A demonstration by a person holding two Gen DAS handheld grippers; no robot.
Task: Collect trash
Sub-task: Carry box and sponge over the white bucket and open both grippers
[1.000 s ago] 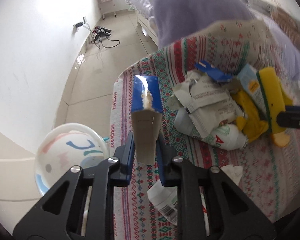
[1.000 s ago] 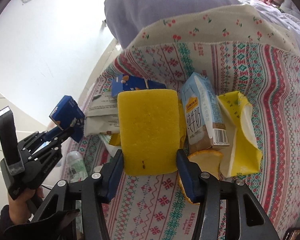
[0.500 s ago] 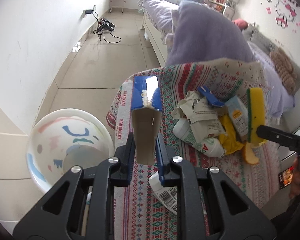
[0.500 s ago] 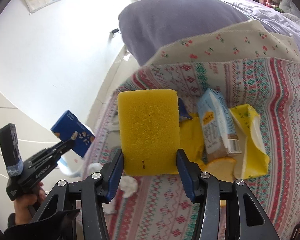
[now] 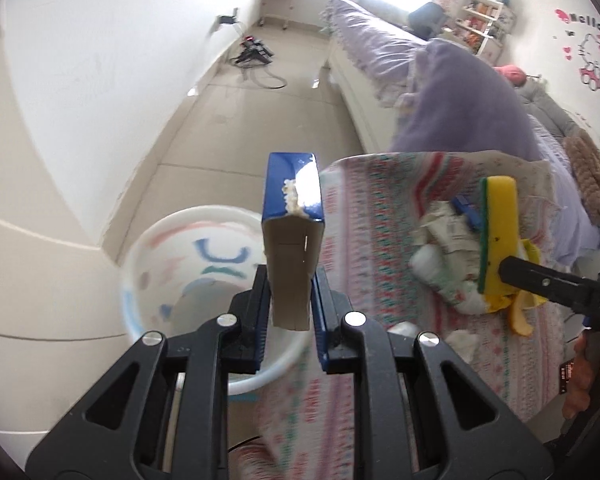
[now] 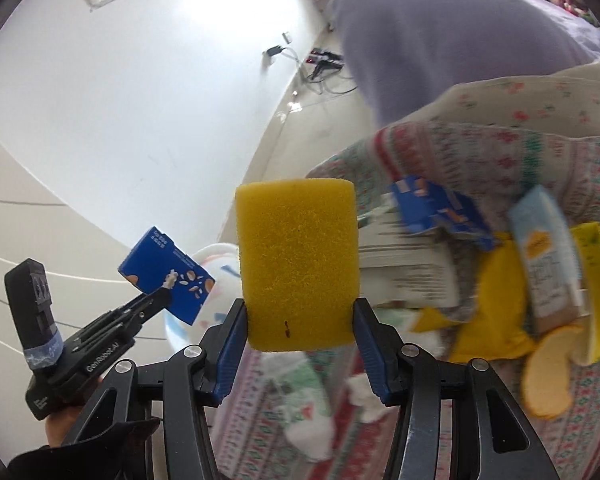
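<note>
Left wrist view: left gripper, fingers clamped on the blue carton, has swung from over the table to above the bin (release looks imminent). Right wrist view: right gripper clamps the yellow sponge, now trailing binward.

1. Two grippers: the left gripper and the right gripper.
2. One yellow sponge.
3. Two blue cartons: one blue carton in the air, one torn blue carton on the pile.
4. One pale milk carton.
5. One white bin with coloured marks.
6. One patterned cloth covering the bench.
7. One yellow wrapper.
8. At least two crumpled white tissues; blur hides any more.
9. One purple pillow.
</note>
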